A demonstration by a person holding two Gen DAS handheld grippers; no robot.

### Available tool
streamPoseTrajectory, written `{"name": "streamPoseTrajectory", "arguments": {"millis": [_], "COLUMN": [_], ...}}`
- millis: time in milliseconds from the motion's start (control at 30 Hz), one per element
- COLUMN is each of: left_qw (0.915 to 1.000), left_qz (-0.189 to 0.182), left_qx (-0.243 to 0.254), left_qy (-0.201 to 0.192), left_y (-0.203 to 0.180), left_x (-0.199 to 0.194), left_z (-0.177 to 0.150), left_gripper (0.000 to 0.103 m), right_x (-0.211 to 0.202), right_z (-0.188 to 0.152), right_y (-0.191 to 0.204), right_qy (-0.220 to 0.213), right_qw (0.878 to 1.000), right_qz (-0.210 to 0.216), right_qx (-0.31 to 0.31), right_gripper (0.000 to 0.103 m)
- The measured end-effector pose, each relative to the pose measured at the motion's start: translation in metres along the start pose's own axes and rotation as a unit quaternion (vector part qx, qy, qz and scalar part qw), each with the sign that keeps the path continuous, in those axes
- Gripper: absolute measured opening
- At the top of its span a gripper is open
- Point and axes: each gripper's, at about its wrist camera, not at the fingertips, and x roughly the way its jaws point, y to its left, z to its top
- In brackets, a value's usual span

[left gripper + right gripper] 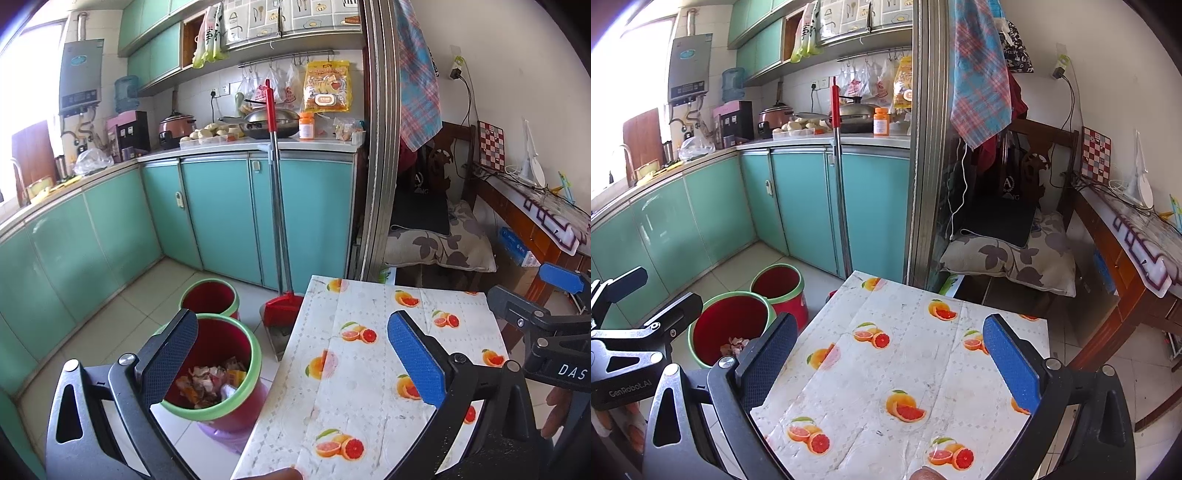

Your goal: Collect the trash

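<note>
1. Left wrist view puts my left tool [291, 354] low in the frame, its fingers spread wide with nothing between them; the near bin [218, 369] sits lower left, beside the tabletop [369, 369].
2. Trash [210, 380] already lies in that bin's bottom: crumpled wrappers and scraps. I see no loose trash on the fruit-print cloth in either view, so I judge collecting is done or nearly so.
3. To do this step well, I would scan the floor by the broom and dustpan [280, 306] at middle frame before moving, and keep both tools gaping until something is found.
4. My right tool [890, 354] also stands wide apart and empty, hovering over the tabletop's near edge.
5. Only the left view looks down into the near bin and shows its contents plainly; the right view catches just a sliver of them at lower left.
6. Only the right view shows the far bin [779, 291] interior more fully; it looks empty.
</note>
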Motion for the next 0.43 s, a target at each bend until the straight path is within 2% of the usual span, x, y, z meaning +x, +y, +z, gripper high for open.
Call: {"name": "streamPoseTrajectory", "arguments": {"millis": [300, 367, 433], "left_qw": [1.0, 0.9998, 0.9997], "left_qz": [-0.003, -0.005, 0.011], "left_qx": [-0.004, -0.01, -0.007], "left_qy": [0.002, -0.015, -0.021], "left_y": [0.0008, 0.0019, 0.0007], "left_x": [0.0011, -0.0033, -0.0042], "left_z": [-0.0002, -0.0007, -0.0011], "left_gripper": [0.103, 0.103, 0.103], "right_x": [0.0047, 0.0063, 0.0073], "right_z": [0.0, -0.0006, -0.0016], "right_y": [-0.0015, -0.0023, -0.0034], "right_qy": [0.004, 0.005, 0.006], "right_qw": [1.0, 1.0, 1.0], "right_qz": [0.001, -0.001, -0.001], "right_qx": [0.0, 0.001, 0.001], "right_gripper": [0.101, 0.101, 0.101]}}
